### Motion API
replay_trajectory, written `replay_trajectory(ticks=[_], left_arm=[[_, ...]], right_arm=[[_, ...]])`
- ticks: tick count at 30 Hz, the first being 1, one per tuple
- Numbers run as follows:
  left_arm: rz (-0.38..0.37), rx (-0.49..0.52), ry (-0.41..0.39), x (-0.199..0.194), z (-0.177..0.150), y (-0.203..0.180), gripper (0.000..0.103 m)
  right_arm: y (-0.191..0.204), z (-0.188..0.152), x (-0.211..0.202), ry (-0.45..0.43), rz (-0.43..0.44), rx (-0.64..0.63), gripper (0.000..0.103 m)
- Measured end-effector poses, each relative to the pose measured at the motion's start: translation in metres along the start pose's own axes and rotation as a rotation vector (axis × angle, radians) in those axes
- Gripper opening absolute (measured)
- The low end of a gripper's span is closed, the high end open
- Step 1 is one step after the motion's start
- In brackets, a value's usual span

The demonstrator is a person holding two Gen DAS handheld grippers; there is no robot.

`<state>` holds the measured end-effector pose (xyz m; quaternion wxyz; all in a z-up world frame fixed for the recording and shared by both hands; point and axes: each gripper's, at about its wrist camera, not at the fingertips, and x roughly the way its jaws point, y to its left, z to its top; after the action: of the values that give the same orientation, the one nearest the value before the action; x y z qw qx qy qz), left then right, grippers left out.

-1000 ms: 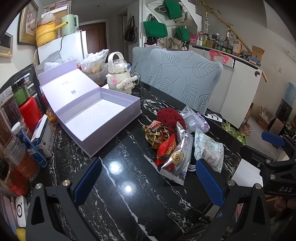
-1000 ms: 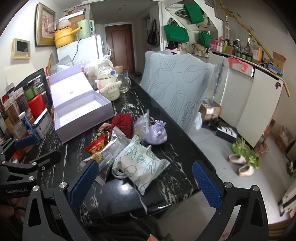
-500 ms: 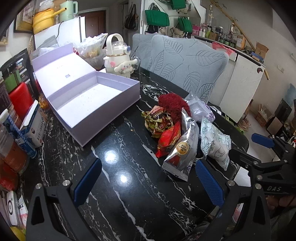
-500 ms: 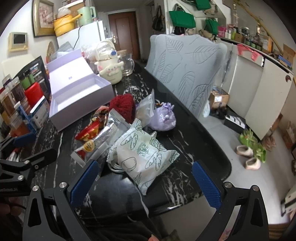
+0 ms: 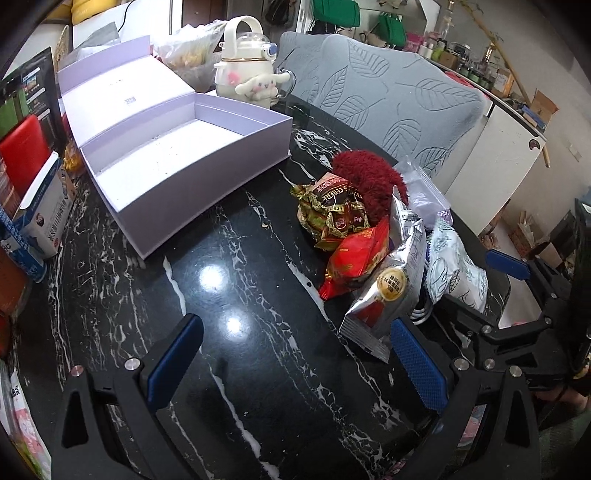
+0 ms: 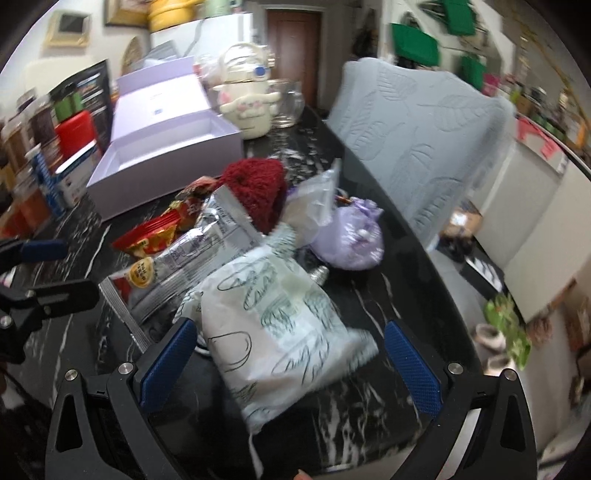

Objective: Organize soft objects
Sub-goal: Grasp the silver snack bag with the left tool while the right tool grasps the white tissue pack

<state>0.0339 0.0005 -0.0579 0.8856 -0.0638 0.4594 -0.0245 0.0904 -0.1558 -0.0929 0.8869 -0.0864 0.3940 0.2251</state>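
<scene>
Apparently soft and light, the white pouch (image 6: 273,325) lies on the surface (image 5: 229,295) between the right gripper's (image 6: 288,363) wide fingers; grip its puffy middle. Left gripper (image 5: 295,354) fingers wide, empty.

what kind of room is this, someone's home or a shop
Most likely a lived-in home dining area: a black marble table with a fabric-covered chair pushed up to it, a white fridge behind, and shoes on the floor.

"CEREAL" on gold-brown snack wrapper (image 5: 334,208)
</scene>
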Motion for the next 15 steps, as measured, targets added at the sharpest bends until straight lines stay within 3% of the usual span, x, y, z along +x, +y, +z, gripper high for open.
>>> replay_trajectory(ticks=[9,12,15], left_arm=[[-0.014,0.014,-0.011,0.004,0.007,-0.015,0.103],[-0.026,0.025,-0.016,0.006,0.010,-0.020,0.103],[-0.044,0.049,-0.017,0.009,0.011,-0.028,0.103]], right_arm=[[-0.013,0.004,0.025,0.048,0.139,-0.015,0.102],[-0.023,0.002,0.026,0.052,0.197,0.037,0.077],[-0.031,-0.001,0.023,0.045,0.194,0.079,0.070]])
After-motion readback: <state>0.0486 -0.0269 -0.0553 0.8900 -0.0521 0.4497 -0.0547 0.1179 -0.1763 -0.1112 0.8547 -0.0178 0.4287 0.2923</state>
